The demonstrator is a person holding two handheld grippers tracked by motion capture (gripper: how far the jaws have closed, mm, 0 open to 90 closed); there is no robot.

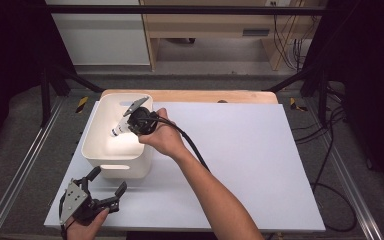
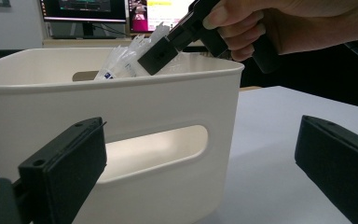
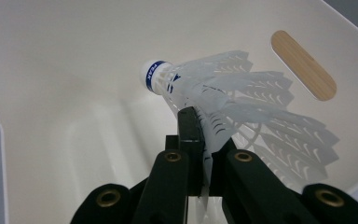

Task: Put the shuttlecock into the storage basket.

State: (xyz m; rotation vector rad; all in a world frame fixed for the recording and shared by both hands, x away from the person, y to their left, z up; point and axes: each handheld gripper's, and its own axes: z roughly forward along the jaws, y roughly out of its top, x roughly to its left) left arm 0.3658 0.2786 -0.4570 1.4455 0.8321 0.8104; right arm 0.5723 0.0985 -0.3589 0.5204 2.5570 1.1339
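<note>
A white shuttlecock (image 3: 223, 93) with a blue band on its cork hangs inside the white bin (image 1: 125, 167). My right gripper (image 3: 200, 135) is shut on its feather skirt, with the cork pointing down toward the bin floor. In the high view the right gripper (image 1: 130, 122) reaches over the bin's right rim, and the shuttlecock (image 1: 119, 130) sits below it. My left gripper (image 1: 109, 180) rests near the table's front left, open and with nothing between its jaws. From the left gripper view (image 2: 200, 163) it faces the bin's handle side (image 2: 121, 107), where the shuttlecock's feathers (image 2: 121, 63) stick up above the rim.
The bin stands at the left of a white table top (image 1: 250, 160), with a wooden strip (image 1: 205, 96) along the far edge. A handle slot (image 3: 303, 70) opens in the bin's far wall. The right gripper's cable (image 1: 192, 147) trails across the table.
</note>
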